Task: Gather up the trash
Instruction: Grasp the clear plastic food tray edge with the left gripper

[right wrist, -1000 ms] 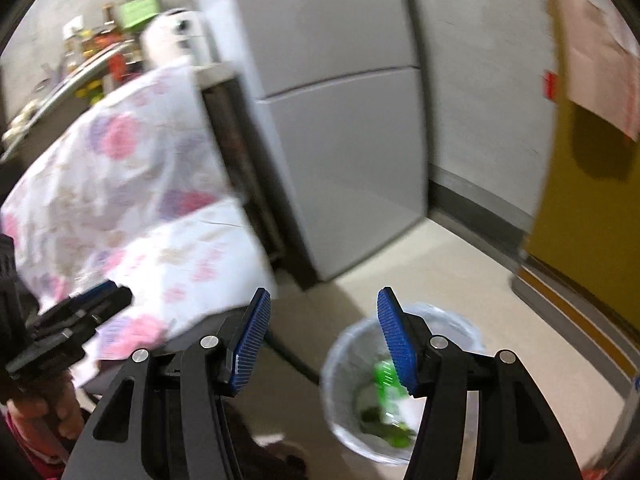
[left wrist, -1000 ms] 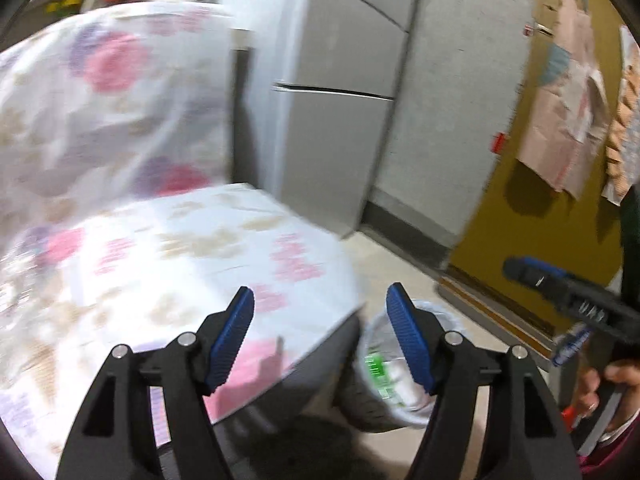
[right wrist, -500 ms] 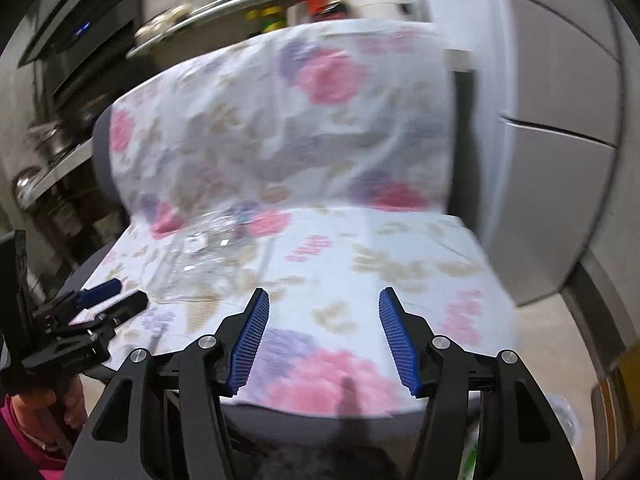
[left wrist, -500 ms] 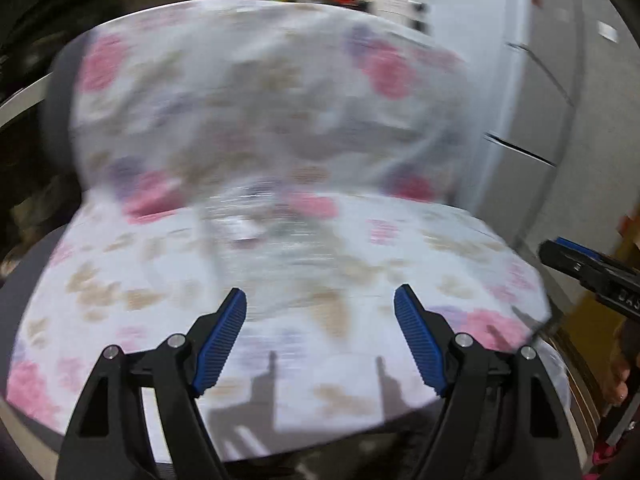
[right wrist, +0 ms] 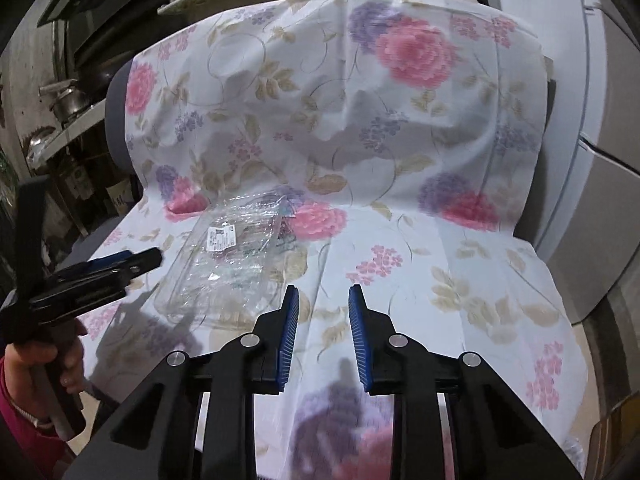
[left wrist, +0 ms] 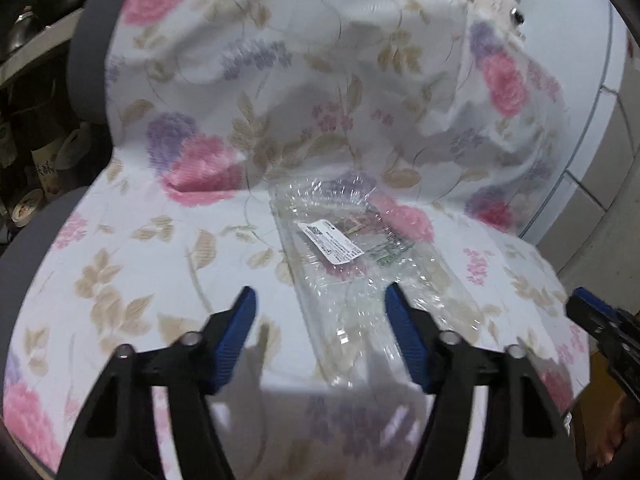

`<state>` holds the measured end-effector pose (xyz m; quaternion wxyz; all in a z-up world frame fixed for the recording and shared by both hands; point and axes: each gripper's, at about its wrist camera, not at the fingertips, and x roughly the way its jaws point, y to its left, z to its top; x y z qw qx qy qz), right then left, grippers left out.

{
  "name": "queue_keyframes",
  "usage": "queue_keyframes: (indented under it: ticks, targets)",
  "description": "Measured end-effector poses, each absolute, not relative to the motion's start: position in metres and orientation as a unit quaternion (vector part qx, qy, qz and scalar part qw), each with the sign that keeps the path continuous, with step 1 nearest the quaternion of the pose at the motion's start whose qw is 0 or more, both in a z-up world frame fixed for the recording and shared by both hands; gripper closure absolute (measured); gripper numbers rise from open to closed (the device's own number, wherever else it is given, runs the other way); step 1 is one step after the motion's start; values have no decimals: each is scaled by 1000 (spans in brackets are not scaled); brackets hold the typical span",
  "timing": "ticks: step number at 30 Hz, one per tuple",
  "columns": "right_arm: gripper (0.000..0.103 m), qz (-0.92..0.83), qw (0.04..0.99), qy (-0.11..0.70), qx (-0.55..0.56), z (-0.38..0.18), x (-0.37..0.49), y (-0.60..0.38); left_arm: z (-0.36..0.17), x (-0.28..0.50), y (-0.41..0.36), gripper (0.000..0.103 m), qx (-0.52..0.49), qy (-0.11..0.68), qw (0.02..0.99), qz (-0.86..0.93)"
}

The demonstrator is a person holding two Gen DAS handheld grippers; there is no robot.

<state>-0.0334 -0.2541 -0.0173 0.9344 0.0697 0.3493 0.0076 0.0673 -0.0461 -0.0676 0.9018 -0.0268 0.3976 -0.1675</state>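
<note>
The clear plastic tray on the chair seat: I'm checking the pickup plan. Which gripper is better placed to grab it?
Left. The left gripper is open, and the clear plastic tray lies between its fingers. The right gripper points at bare floral cover, with the tray off to its left.

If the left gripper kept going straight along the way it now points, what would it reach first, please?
Most likely the clear plastic wrapper lying on the chair's floral cover. It sits straight ahead of the open left gripper, though depth is hard to judge.
</note>
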Motion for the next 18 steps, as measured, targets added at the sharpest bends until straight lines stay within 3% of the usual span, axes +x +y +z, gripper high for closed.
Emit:
queue_keyframes:
  ticks: [7, 9, 18]
  targets:
    - [76, 6, 933, 352, 71, -23, -21, -258, -100, 104, -65, 62, -12, 448, 884, -134]
    - [76, 5, 932, 356, 71, -25, -19, -259, -100, 105, -65, 92, -6, 445, 886, -133]
    - [75, 20, 932, 356, 59, -15, -5, -246, -56, 83, -17, 98, -84, 361, 915, -160]
